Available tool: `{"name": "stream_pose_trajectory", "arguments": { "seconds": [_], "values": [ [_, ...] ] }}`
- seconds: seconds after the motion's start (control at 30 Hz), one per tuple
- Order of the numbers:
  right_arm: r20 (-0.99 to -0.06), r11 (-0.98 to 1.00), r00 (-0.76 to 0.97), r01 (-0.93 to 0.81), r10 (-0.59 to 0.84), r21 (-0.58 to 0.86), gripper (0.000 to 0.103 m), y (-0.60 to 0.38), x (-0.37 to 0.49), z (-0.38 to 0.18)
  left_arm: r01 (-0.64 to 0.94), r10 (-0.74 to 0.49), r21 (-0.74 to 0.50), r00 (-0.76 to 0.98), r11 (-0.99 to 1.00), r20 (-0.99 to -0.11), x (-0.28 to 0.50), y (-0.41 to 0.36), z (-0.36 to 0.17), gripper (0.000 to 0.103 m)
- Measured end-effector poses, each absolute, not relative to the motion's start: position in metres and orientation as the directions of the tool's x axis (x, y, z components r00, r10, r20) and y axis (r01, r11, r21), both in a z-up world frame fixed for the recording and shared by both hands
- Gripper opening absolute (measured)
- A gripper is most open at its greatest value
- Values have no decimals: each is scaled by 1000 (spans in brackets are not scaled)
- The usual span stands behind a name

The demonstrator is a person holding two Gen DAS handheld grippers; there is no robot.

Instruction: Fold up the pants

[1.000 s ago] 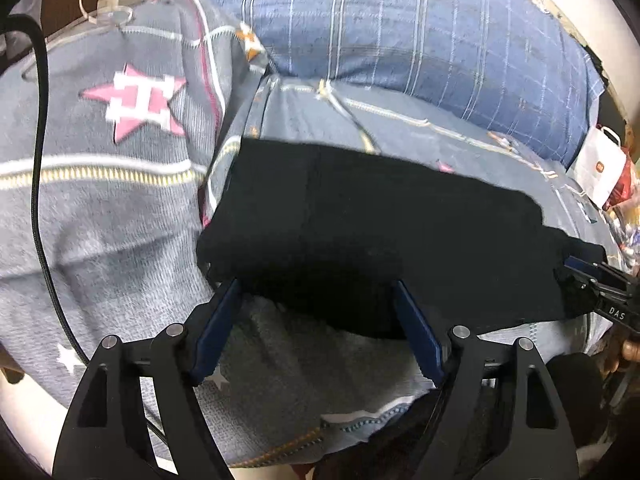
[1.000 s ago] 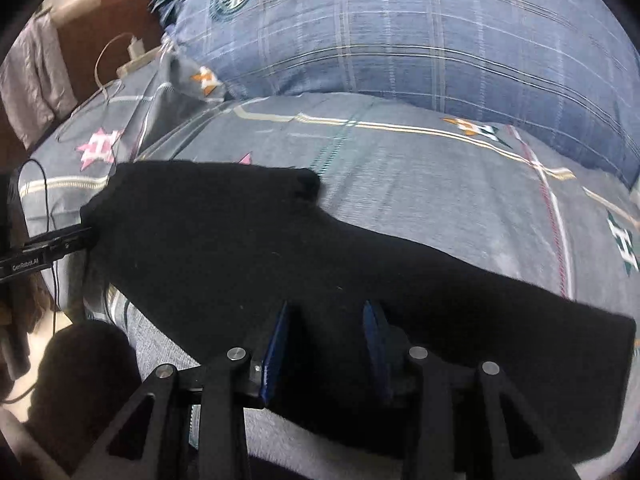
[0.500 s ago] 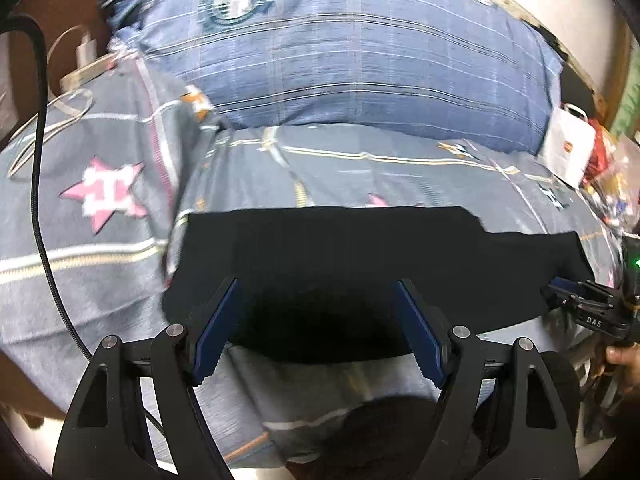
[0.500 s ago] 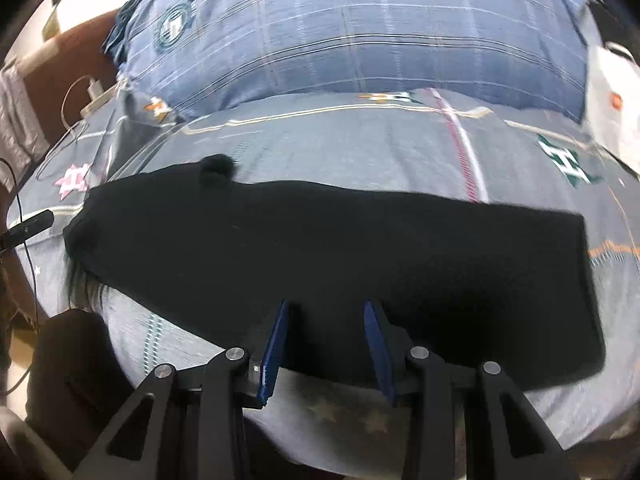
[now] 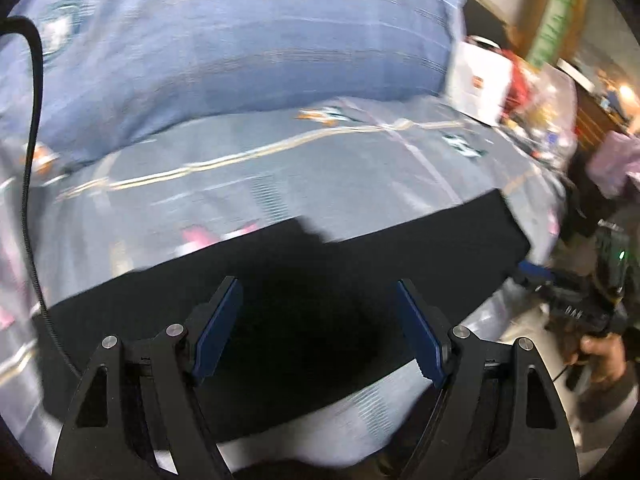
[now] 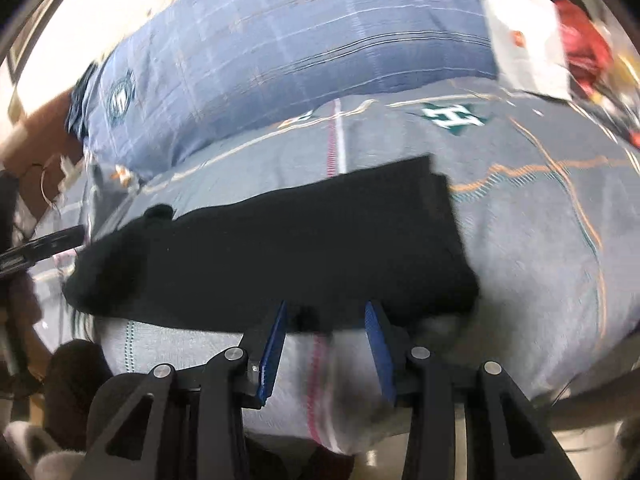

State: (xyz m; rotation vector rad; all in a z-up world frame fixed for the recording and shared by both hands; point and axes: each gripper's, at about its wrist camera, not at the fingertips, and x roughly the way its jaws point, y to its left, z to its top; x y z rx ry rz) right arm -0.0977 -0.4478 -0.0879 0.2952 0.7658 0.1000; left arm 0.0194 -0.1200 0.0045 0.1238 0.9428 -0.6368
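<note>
The black pants lie folded lengthwise as a long dark strip across the grey patterned bedspread. They also show in the right wrist view. My left gripper is open with its blue pads spread wide over the near part of the strip. My right gripper is partly open at the strip's near edge, close to its right end, with nothing between the pads. The right gripper also shows at the far right of the left wrist view. Both views are motion-blurred.
A large blue plaid pillow lies behind the pants. A white bag and red clutter sit at the bed's right end. A black cable runs down the left side. The bed's front edge is right under the grippers.
Both grippers have swung to the right along the strip. The right gripper's pads have spread further apart and now sit at the pants' near edge.
</note>
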Motion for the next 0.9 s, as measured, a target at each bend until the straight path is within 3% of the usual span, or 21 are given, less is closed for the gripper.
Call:
{"name": "stream_pose_trajectory", "arguments": {
  "seconds": [0.2,0.37,0.67,0.87,0.9],
  "values": [
    [-634,904,731,57,251,423,41,-480,-120,-105,726,-499,-141,304,673,-811,35,-217,-5,78],
    [-564,858,771,46,295,512,42,-491,-119,-112,822,-547,-219,130,525,-827,45,-294,-20,78],
    [-457,810,814,-28,359,586,47,-489,-106,-124,871,-542,-281,-20,402,-840,57,-399,-46,78],
    [-369,749,851,-43,373,661,47,-495,-100,-130,901,-546,-286,-67,326,-835,52,-430,-55,79],
    [-344,728,864,-38,369,685,47,-497,-99,-133,905,-550,-283,-67,317,-833,51,-433,-56,74]
  ]
}}
